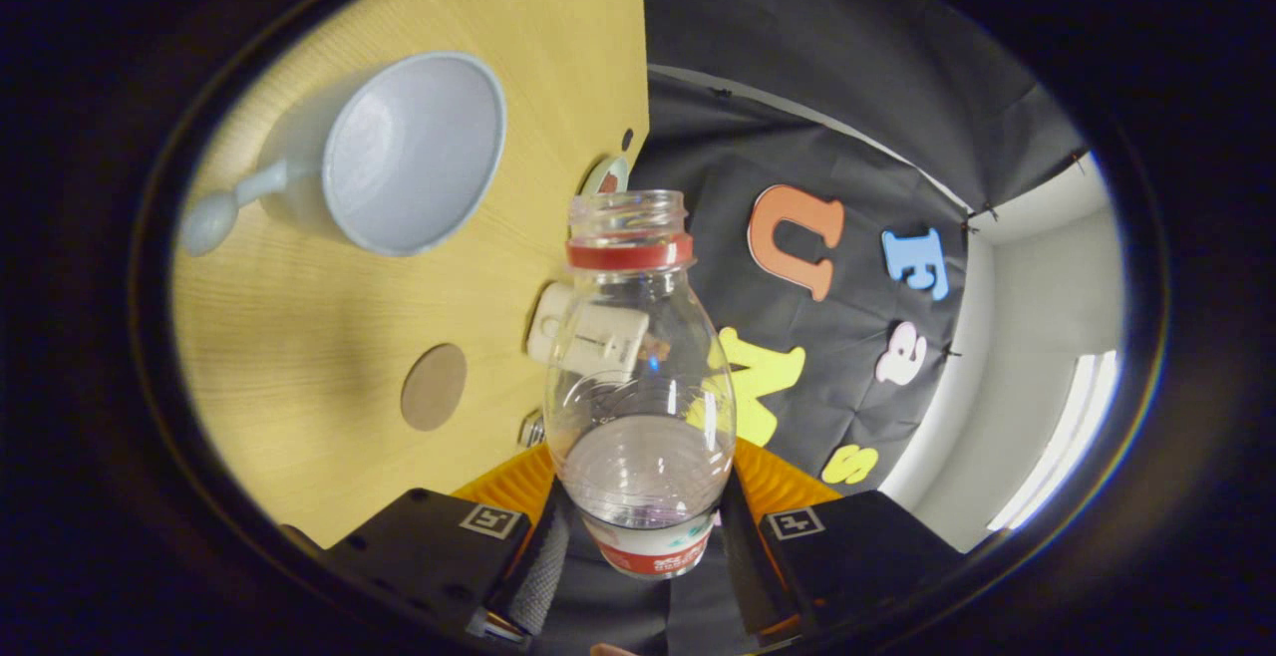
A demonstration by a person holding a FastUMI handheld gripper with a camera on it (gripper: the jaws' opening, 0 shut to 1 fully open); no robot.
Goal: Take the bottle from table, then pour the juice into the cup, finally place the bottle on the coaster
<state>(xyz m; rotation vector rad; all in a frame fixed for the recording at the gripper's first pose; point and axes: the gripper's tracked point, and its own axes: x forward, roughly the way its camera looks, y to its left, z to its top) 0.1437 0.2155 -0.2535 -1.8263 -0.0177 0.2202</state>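
While my gripper [638,536] clamps both fingers on the clear uncapped bottle [638,387], its lower label end is cut off between them. Beyond lie the wooden table [329,357], round coaster [434,387] and white cup [399,153]; a white object [588,337] blurs behind the bottle.

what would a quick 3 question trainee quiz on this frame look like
1. True or false: the claw is shut on the bottle.
2. What lies on the table between the cup and the claw? A) a spoon B) a round brown coaster C) a plate
3. Fill in: the bottle's mouth has no ____ on it.

Key
1. True: both fingers press on its lower body.
2. B, the coaster.
3. Cap: the mouth is open above the red ring.
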